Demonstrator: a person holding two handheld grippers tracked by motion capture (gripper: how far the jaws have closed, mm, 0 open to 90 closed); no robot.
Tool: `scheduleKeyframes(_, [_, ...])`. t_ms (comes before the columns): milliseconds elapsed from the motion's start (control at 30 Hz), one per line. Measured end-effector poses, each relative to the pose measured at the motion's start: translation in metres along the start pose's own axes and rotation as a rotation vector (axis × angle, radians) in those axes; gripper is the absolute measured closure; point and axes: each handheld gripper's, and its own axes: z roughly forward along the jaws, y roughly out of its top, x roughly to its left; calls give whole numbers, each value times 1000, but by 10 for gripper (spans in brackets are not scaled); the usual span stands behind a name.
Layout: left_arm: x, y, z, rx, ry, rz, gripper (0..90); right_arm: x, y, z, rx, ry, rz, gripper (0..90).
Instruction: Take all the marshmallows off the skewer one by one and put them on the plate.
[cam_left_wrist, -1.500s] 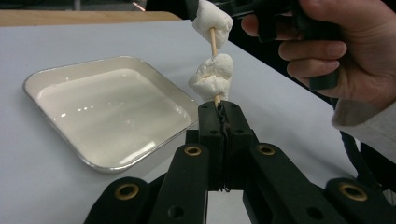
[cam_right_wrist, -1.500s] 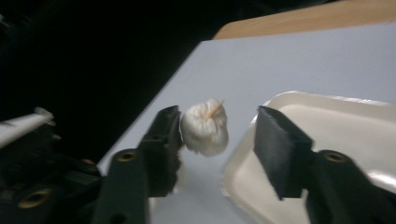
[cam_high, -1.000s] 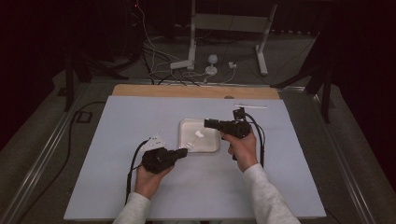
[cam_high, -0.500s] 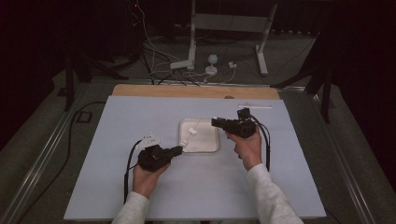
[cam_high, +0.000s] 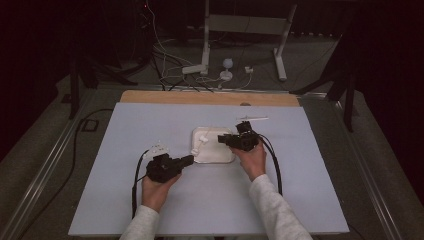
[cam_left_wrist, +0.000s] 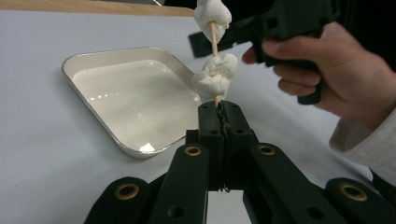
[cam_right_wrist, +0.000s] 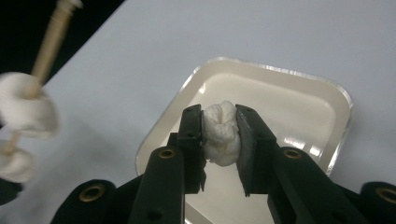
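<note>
My left gripper (cam_left_wrist: 219, 109) is shut on the lower end of a wooden skewer (cam_left_wrist: 214, 39), which stands upright. The skewer carries two white marshmallows, one low (cam_left_wrist: 215, 77) and one high (cam_left_wrist: 212, 14). In the high view the left gripper (cam_high: 189, 159) sits at the near left corner of the white tray (cam_high: 220, 157), with the skewer (cam_high: 200, 142) over the tray's left edge. My right gripper (cam_right_wrist: 220, 114) is shut on a third marshmallow (cam_right_wrist: 222, 133) above the tray (cam_right_wrist: 299, 107). The skewer (cam_right_wrist: 51, 37) stands off to its left, apart from it.
A blue-white mat (cam_high: 125, 130) covers the table, with a wooden strip (cam_high: 210, 97) along its far edge. A thin white stick (cam_high: 252, 119) lies beyond the tray. Cables and a stand's legs (cam_high: 210, 65) are on the floor behind the table.
The left gripper and skewer have shifted a little to the left. The right gripper, still holding its marshmallow, has edged slightly nearer the person above the tray.
</note>
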Motion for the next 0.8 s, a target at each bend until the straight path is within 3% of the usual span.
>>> scheduleKeyframes(100, [1,0,-1,-6,0,-2,900,-1,-4,8,15,-3,6,708])
scheduleKeyframes(200, [2,0,-1,-8,2,-9,900,-2,-5,11,9,-25,28,469])
scheduleKeyframes(300, [3,0,-1,-9,5,-14,900,-7,-4,11,27,14,77,381])
scheduleKeyframes(400, [3,0,-2,-12,6,-18,900,-9,-3,5,9,76,100,328])
scheduleKeyframes(467, [3,0,-2,-13,6,-19,900,-6,-2,-3,-20,121,89,297])
scheduleKeyframes(667, [3,0,-1,-14,8,-22,900,7,1,-23,-85,194,22,187])
scheduleKeyframes(800, [2,0,-1,-21,-3,-20,900,16,1,-30,-98,241,-12,152])
